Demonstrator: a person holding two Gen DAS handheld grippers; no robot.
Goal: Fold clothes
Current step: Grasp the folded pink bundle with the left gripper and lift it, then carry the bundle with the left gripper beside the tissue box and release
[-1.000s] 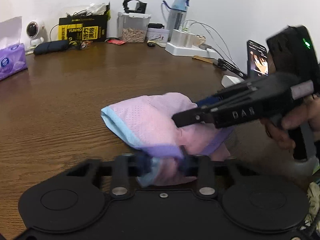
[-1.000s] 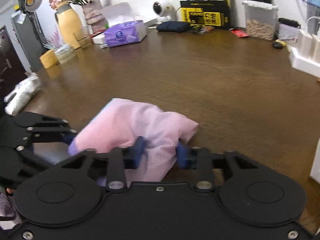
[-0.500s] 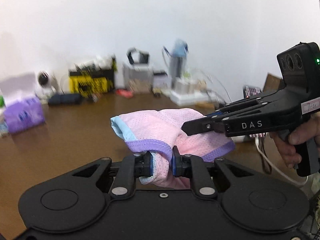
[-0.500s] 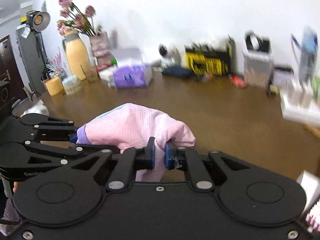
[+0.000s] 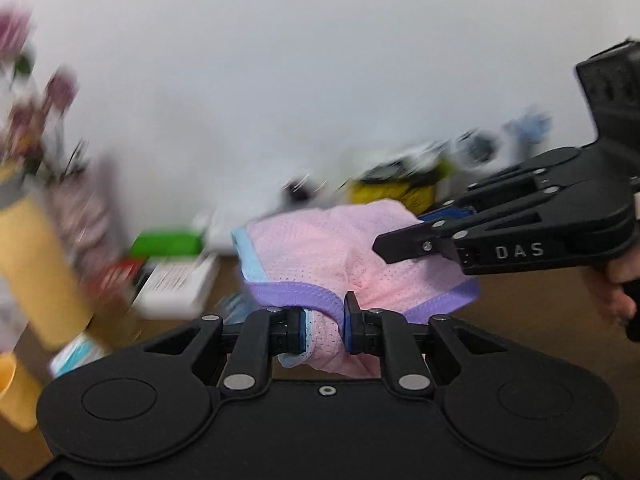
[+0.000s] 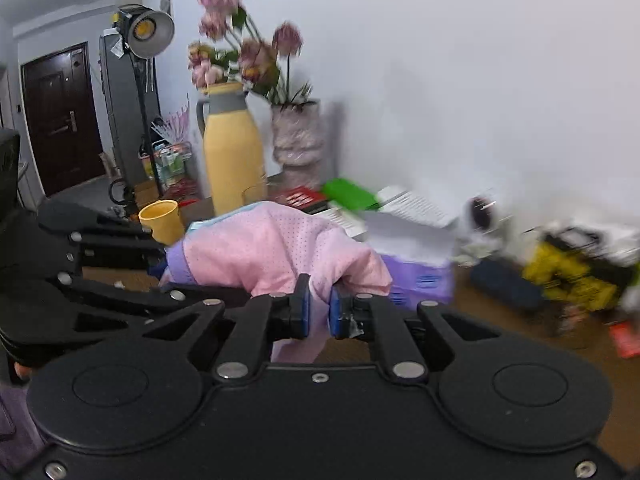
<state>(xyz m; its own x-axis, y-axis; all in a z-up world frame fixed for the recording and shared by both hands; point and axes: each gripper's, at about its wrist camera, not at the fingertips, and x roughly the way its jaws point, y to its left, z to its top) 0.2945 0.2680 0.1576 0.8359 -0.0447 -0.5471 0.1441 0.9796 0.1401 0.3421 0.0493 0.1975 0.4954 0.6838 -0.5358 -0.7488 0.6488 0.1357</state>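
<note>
A pink mesh garment (image 5: 320, 248) with purple and light-blue trim hangs bunched in the air above the wooden table (image 5: 520, 324). My left gripper (image 5: 325, 320) is shut on its purple-banded edge, and cloth fills the gap between the blue pads. The right gripper (image 5: 400, 246) reaches in from the right, held by a hand (image 5: 612, 288), with its tips against the pink cloth. In the right wrist view the right gripper (image 6: 318, 308) is shut on a fold of the garment (image 6: 272, 248). The left gripper (image 6: 162, 270) comes in from the left at the purple edge.
At the table's far side stand a yellow flask (image 6: 234, 152), a yellow cup (image 6: 160, 220), a vase of pink flowers (image 6: 298, 140), books (image 6: 348, 194), a purple tissue box (image 6: 416, 280) and a yellow-black box (image 6: 572, 268). A lamp on a stand (image 6: 148, 32) and a door (image 6: 60, 120) lie beyond.
Both grippers have risen with the garment, lifting it off the table, and swung left towards the flask and vase. The right jaws closed onto the cloth.
</note>
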